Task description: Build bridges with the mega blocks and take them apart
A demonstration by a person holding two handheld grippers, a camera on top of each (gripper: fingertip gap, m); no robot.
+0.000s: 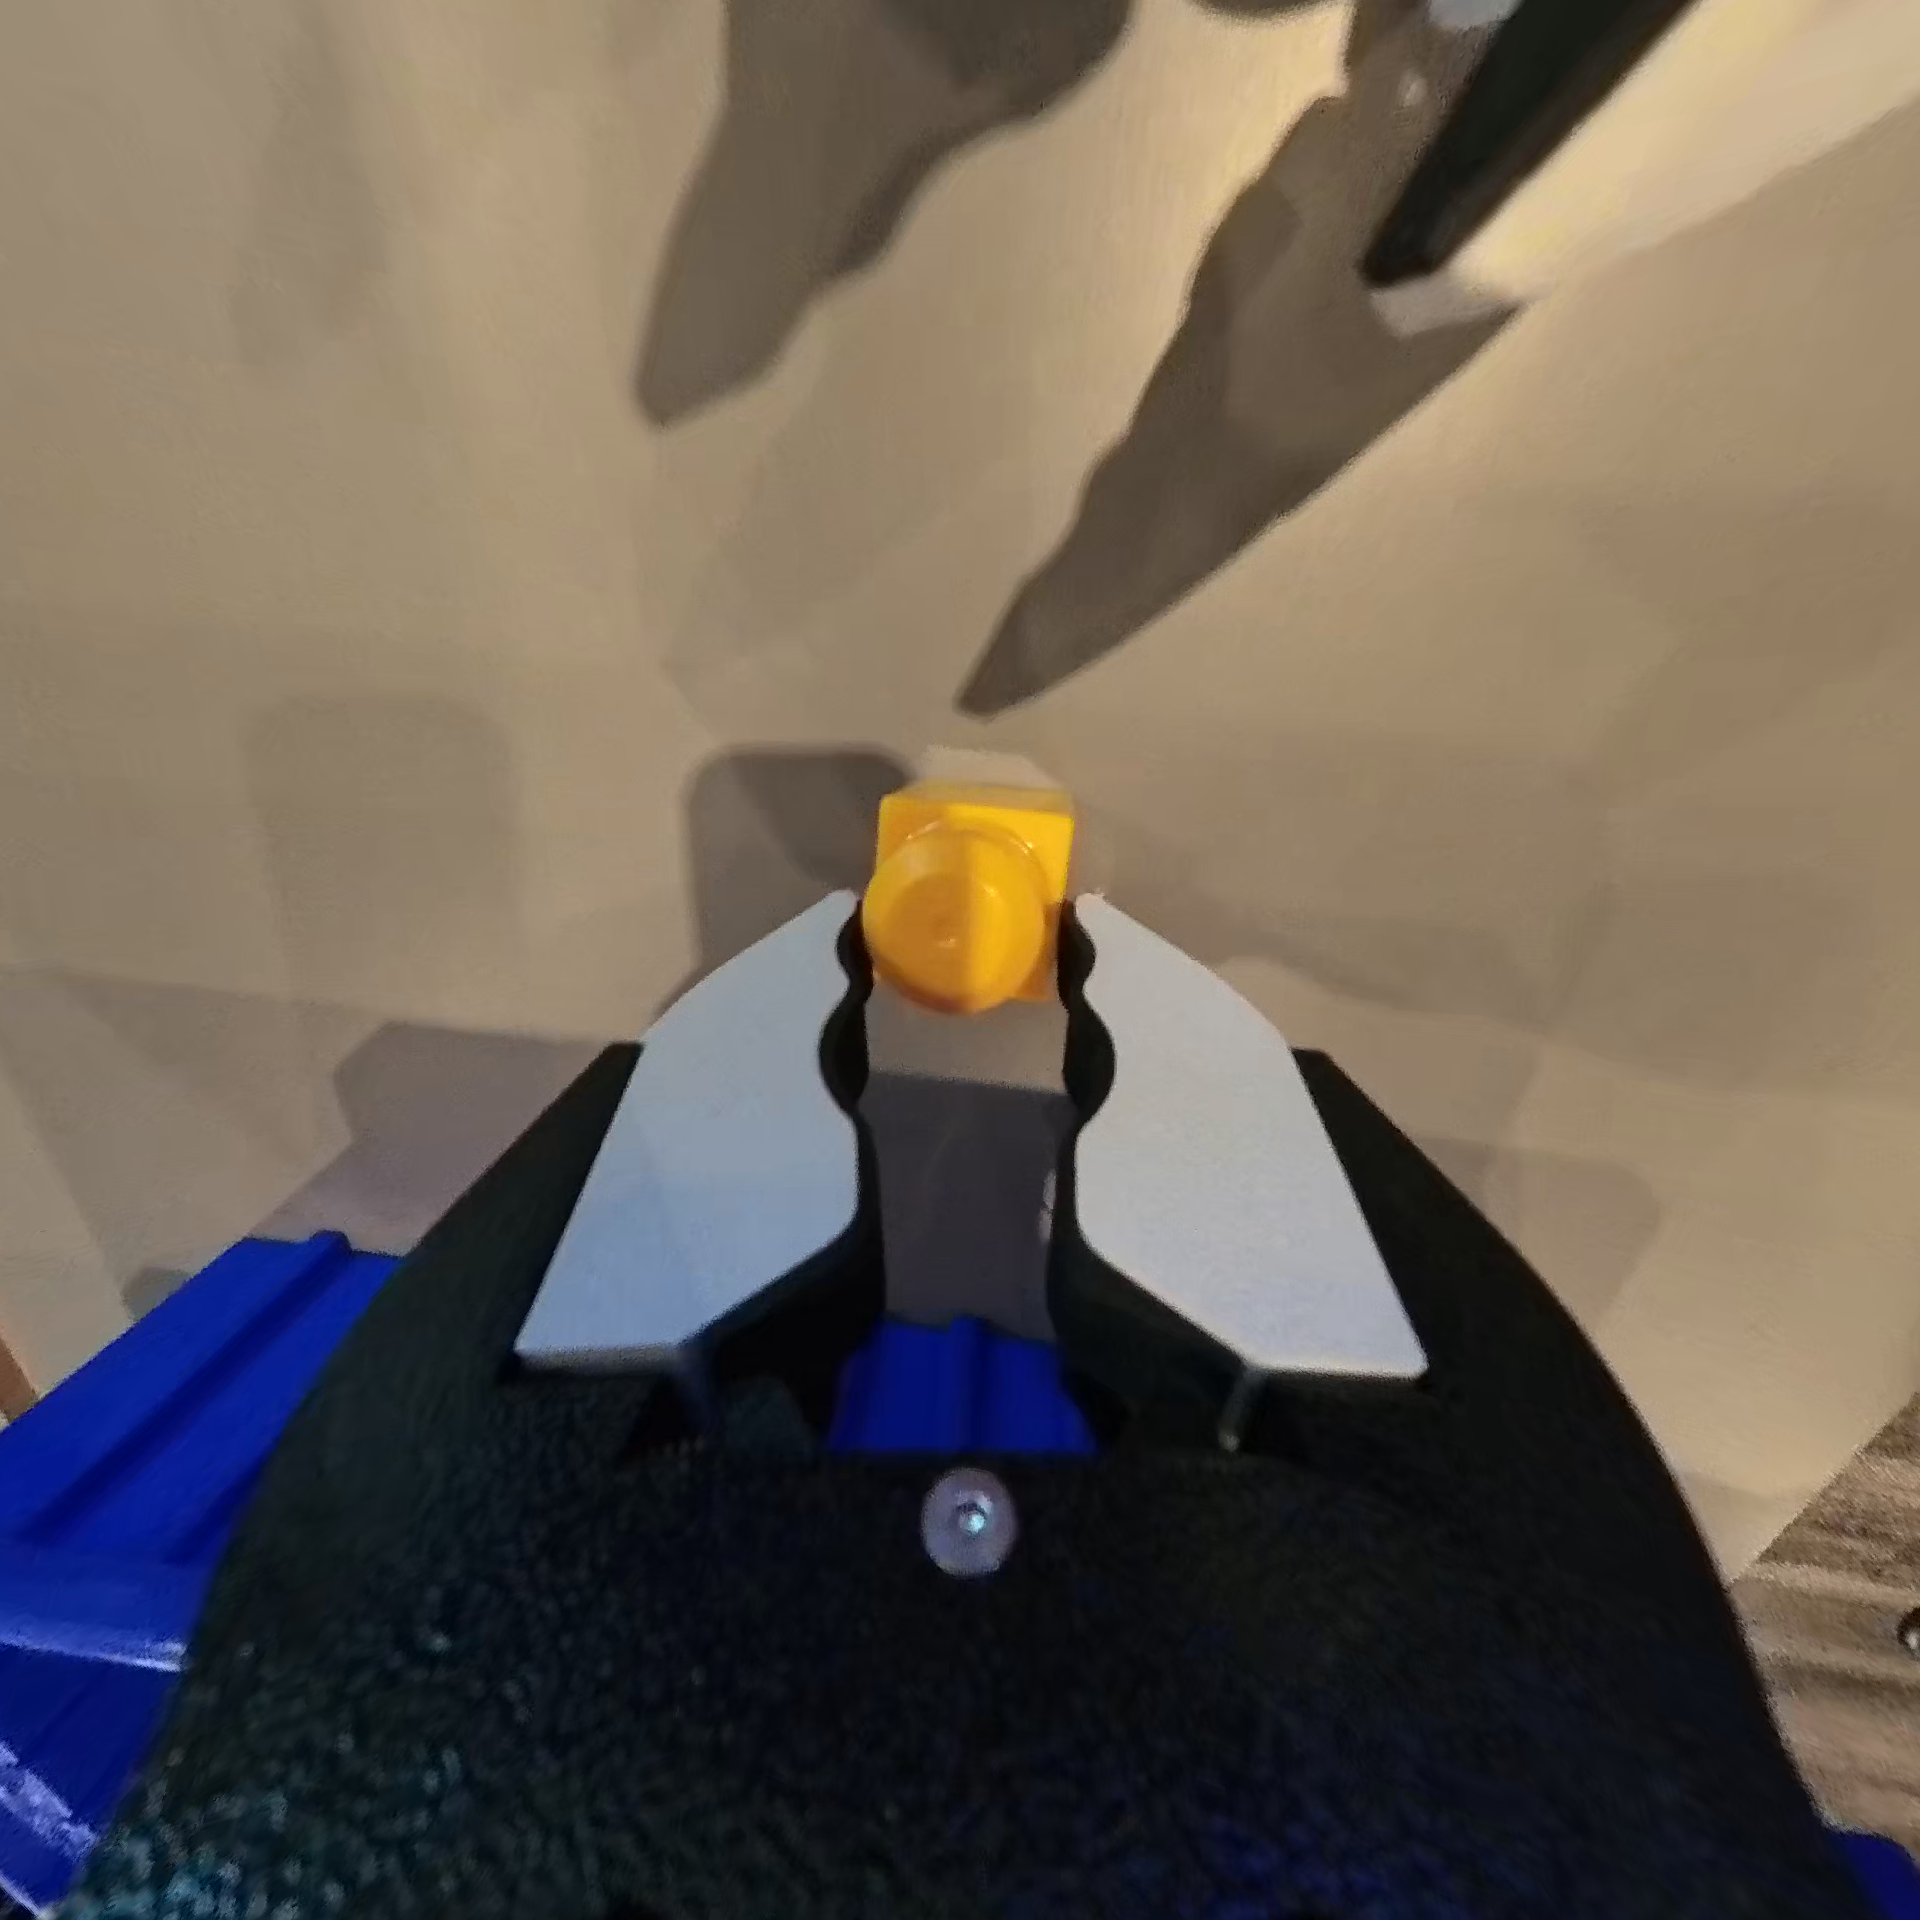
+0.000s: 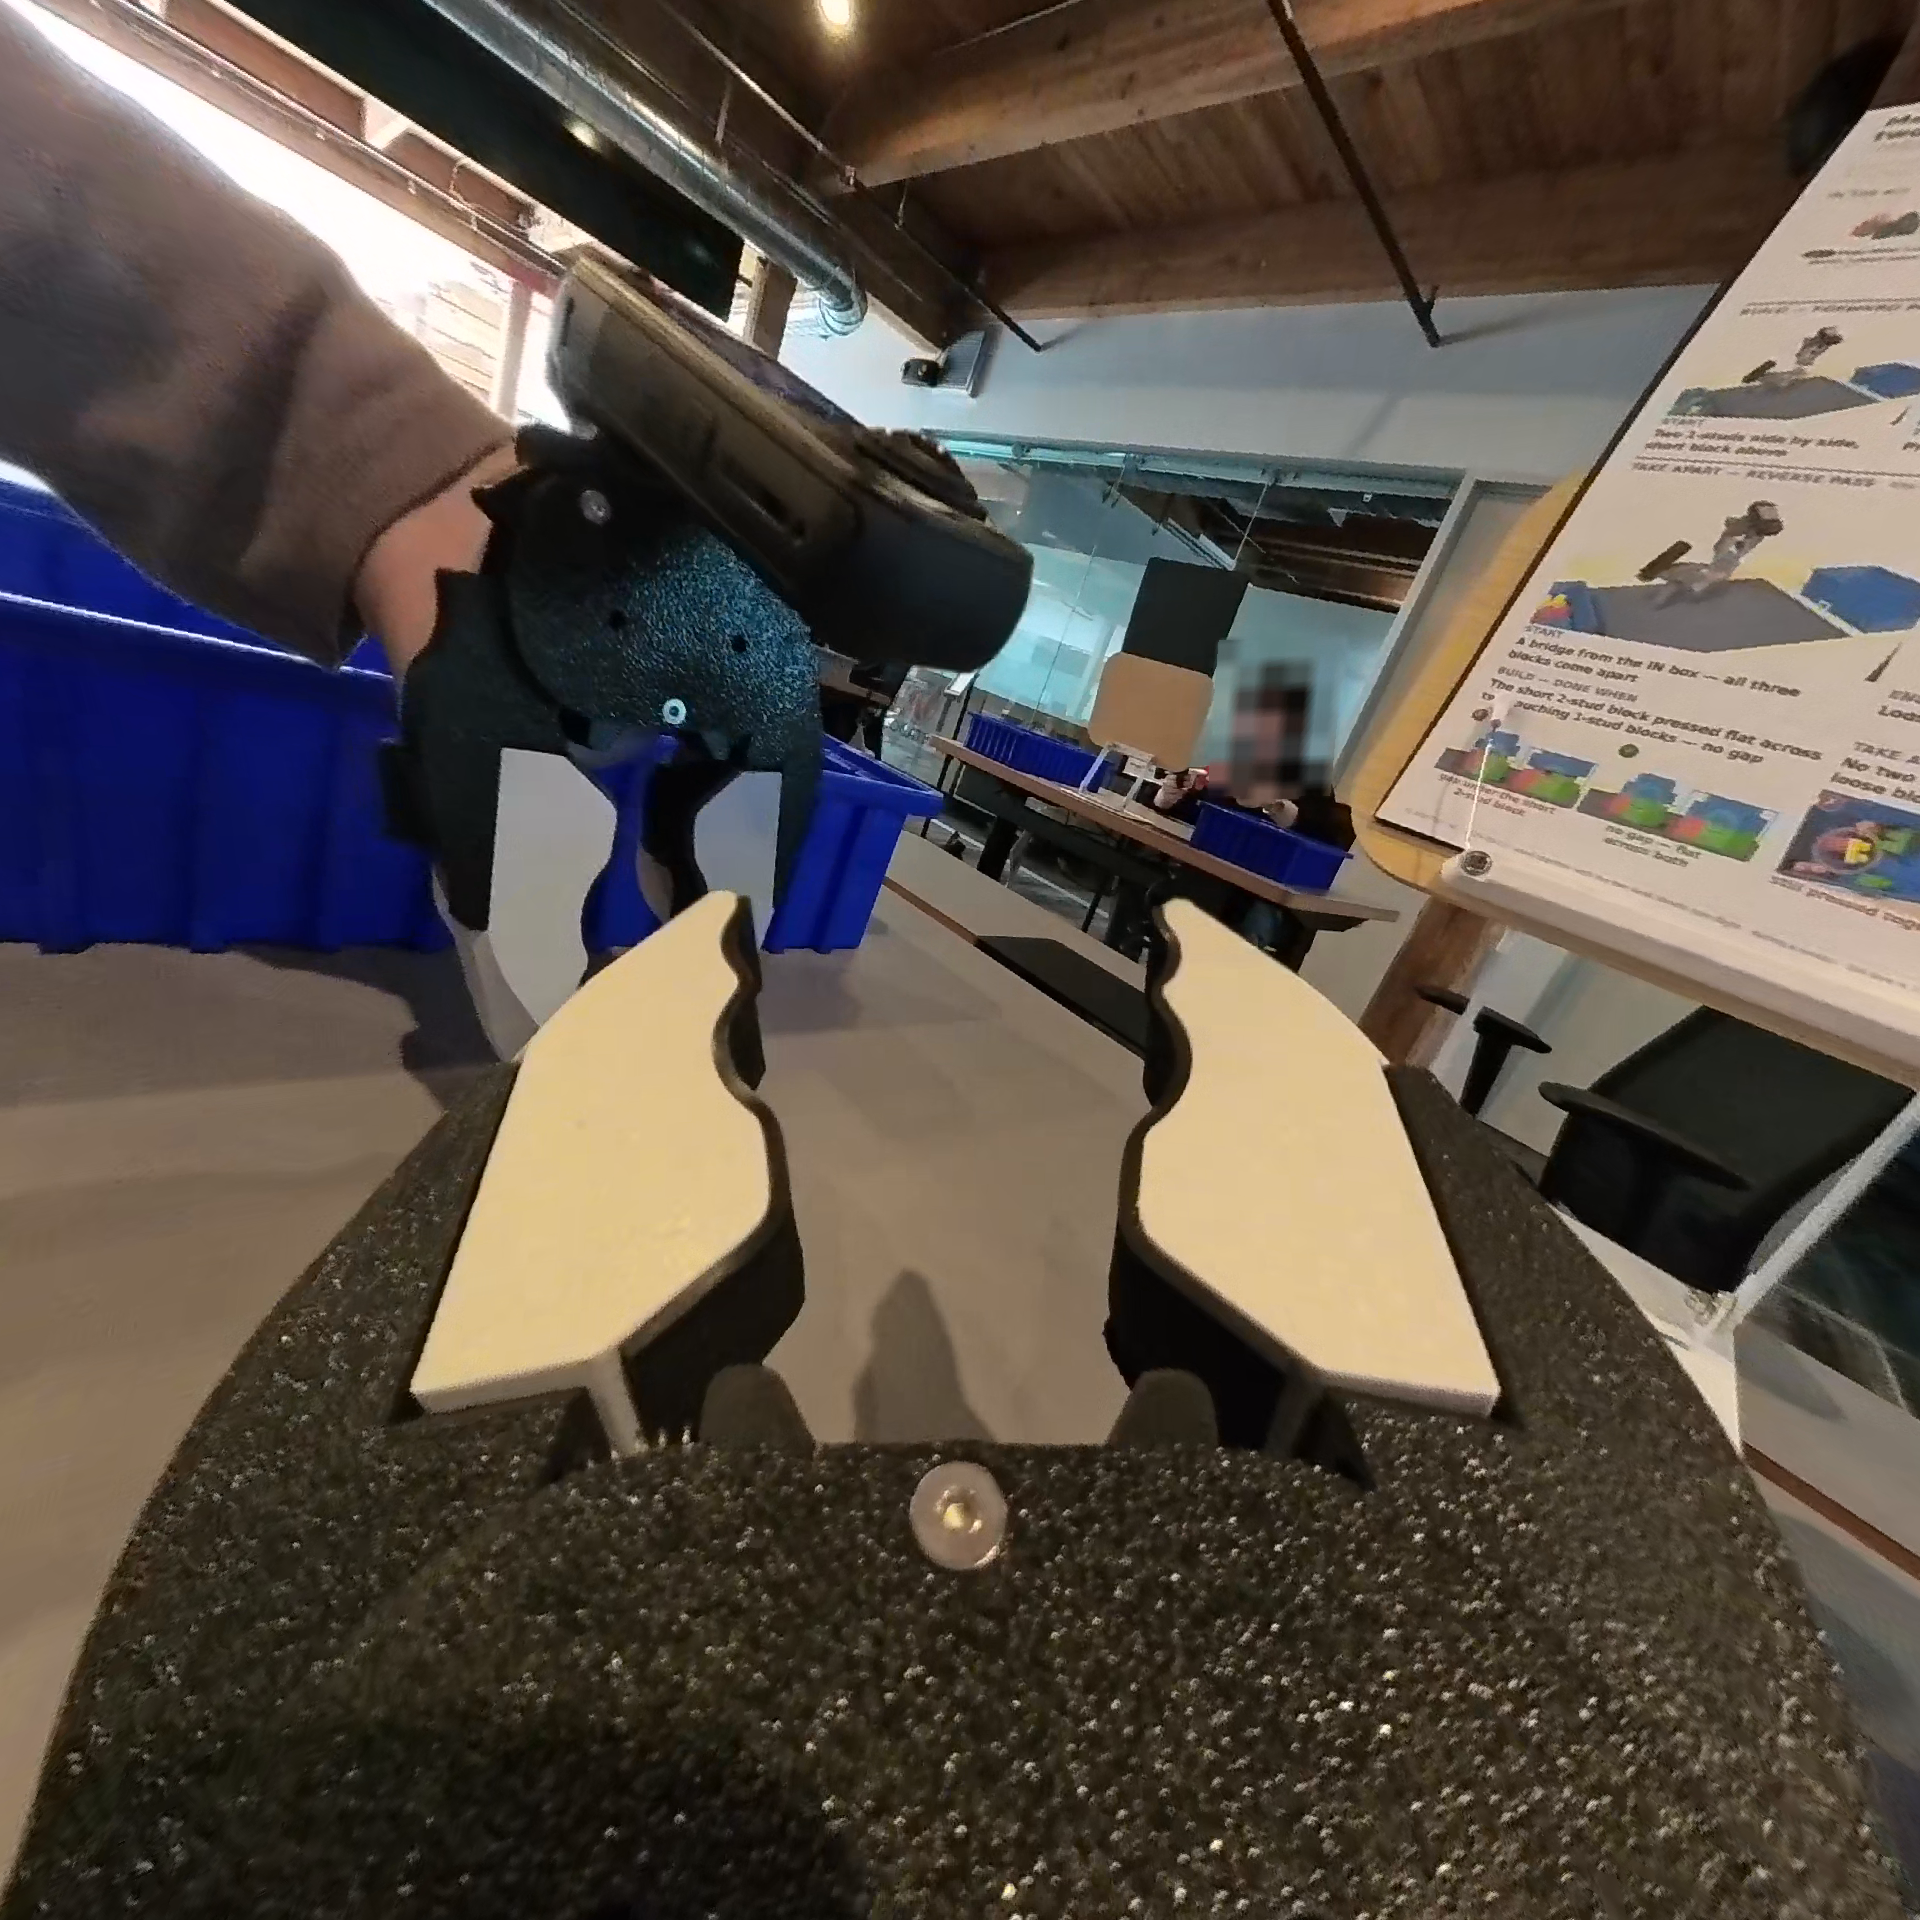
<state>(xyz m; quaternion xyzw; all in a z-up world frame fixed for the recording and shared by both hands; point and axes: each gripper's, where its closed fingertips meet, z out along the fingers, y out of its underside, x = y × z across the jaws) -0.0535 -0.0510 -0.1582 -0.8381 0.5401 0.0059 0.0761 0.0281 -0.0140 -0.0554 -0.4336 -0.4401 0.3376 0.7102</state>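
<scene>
In the left wrist view my left gripper (image 1: 964,940) is shut on a small orange one-stud block (image 1: 961,904), held at the fingertips above the pale table top (image 1: 312,520), stud facing the camera. A finger of the other gripper (image 1: 1486,177) reaches in from the upper right. In the right wrist view my right gripper (image 2: 951,925) is open and empty, raised and pointing across the room. The left gripper's black body (image 2: 665,644) hangs to its upper left, held by a sleeved hand (image 2: 208,395); the block is hidden there.
Blue bins (image 2: 187,790) stand along the table's left side, with a smaller one (image 2: 852,852) behind the left gripper. An instruction board (image 2: 1683,582) leans at the right. A person sits at a far table (image 2: 1164,831). Black chairs (image 2: 1714,1143) stand at right.
</scene>
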